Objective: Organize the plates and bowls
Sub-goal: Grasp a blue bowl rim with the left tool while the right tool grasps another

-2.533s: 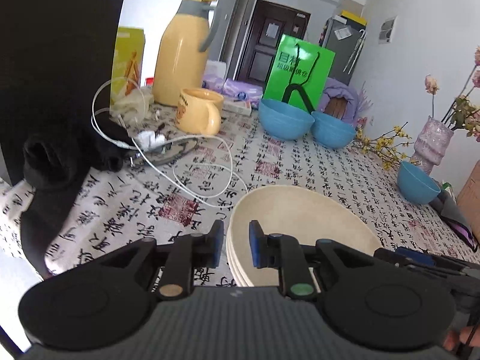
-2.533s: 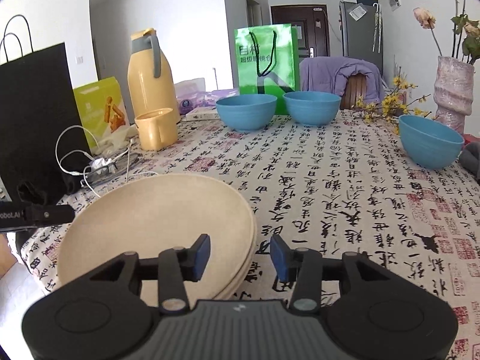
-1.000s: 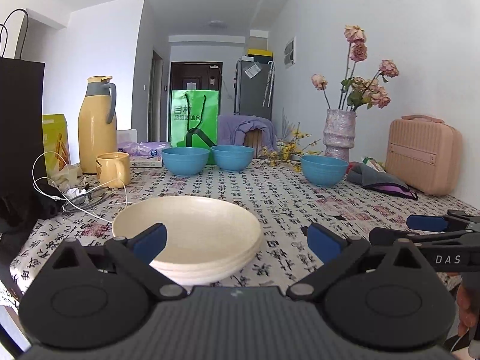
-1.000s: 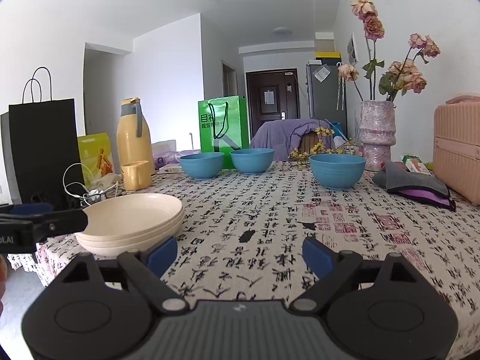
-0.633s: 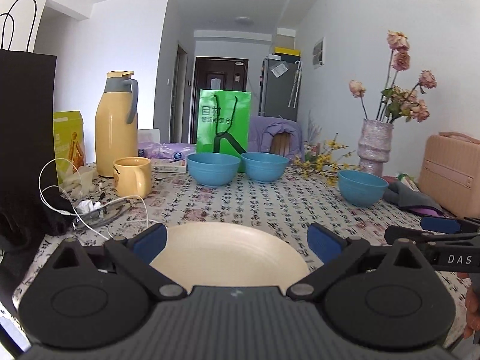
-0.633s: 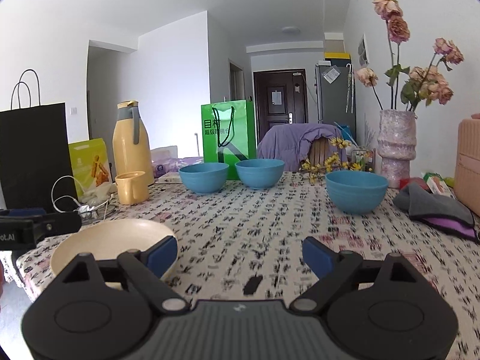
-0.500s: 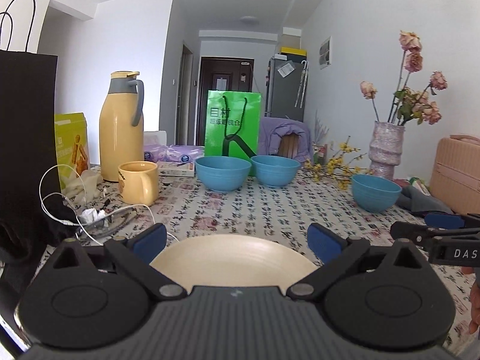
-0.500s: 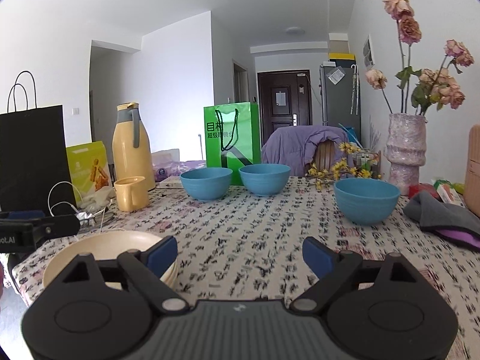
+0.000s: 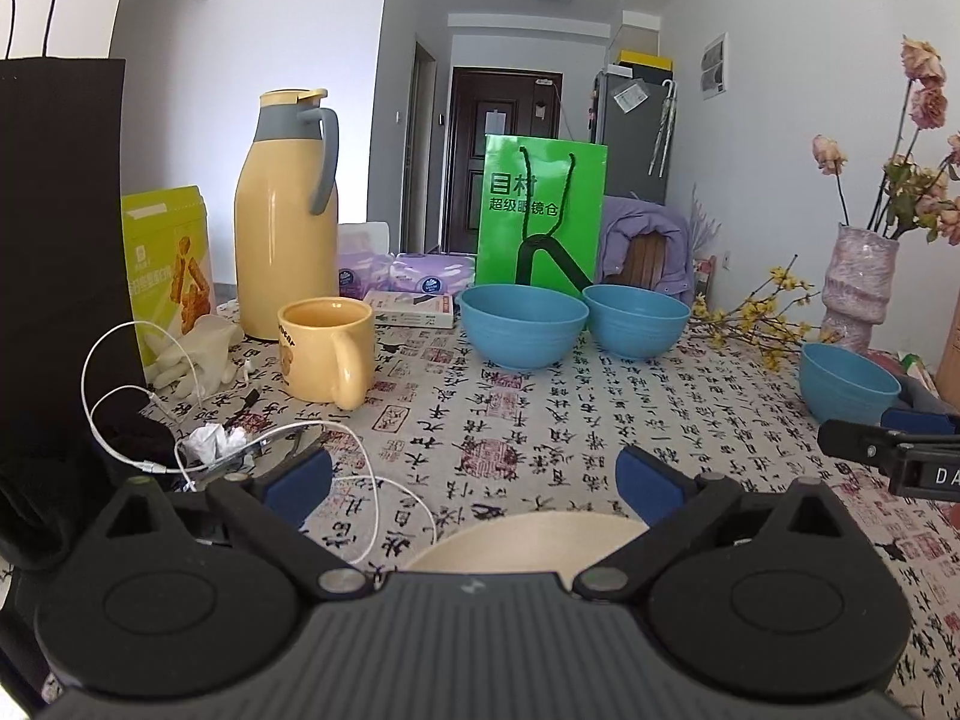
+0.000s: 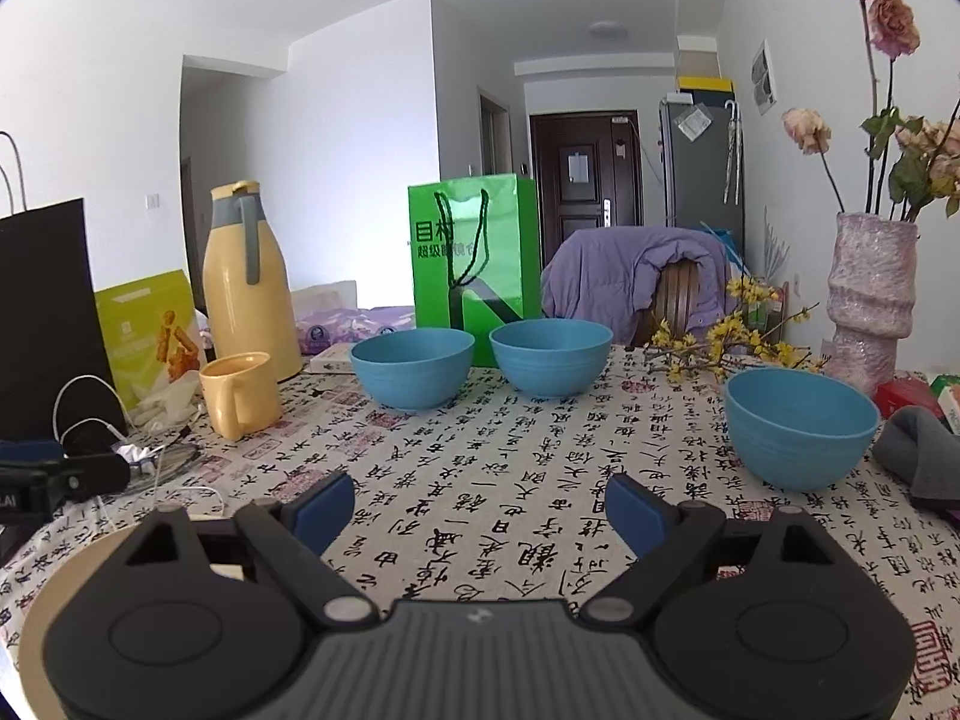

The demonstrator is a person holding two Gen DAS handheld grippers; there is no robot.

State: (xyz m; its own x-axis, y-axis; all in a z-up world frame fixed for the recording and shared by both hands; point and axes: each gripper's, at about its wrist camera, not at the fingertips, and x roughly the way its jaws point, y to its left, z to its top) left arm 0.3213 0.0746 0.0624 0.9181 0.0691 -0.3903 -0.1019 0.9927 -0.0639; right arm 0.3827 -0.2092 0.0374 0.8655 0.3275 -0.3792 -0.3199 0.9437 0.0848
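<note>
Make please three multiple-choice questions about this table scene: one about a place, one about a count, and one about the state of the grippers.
1. Where does the yellow mug stand?
A. In front of the yellow thermos
B. Inside a blue bowl
C. On top of the cream plates

2. How many blue bowls are on the table?
A. One
B. Three
C. Five

3. In what state are the left gripper and the right gripper?
A. Both shut on a plate
B. Only the left one is open
C. Both open and holding nothing

Answers:
1 A: the mug is on the tablecloth just before the thermos.
2 B: two bowls sit side by side before the green bag, and one bowl is apart near the vase.
3 C: in each wrist view the blue pads stand wide apart with nothing between them.
</note>
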